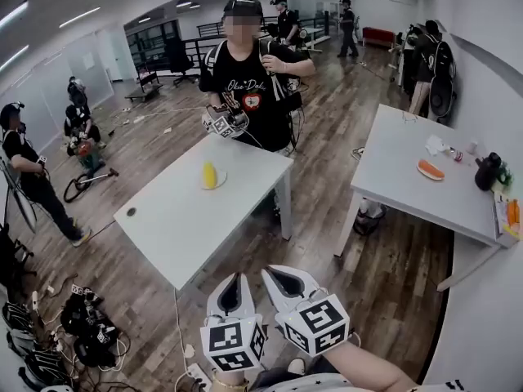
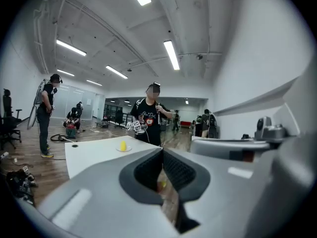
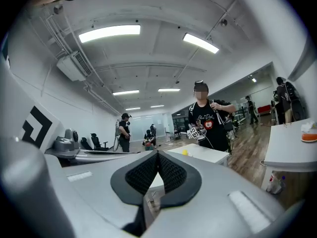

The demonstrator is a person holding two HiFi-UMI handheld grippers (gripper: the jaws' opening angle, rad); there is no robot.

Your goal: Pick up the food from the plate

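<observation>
The yellow cone-shaped food (image 1: 210,175) sat on a small white plate (image 1: 221,182) near the white table's (image 1: 180,227) far edge. The left gripper (image 1: 241,278) and right gripper (image 1: 274,272) hung pinched together, empty, well short, probably not yet reaching.

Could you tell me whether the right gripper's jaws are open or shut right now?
Shut. The right gripper shows its two black pads meeting at the tips, with nothing between them.

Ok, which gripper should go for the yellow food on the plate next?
Left, narrowly. The left gripper hangs nearer the table, on the side of the plate; the right gripper sits farther out. Both are shut and short of the yellow food, so open first.
</observation>
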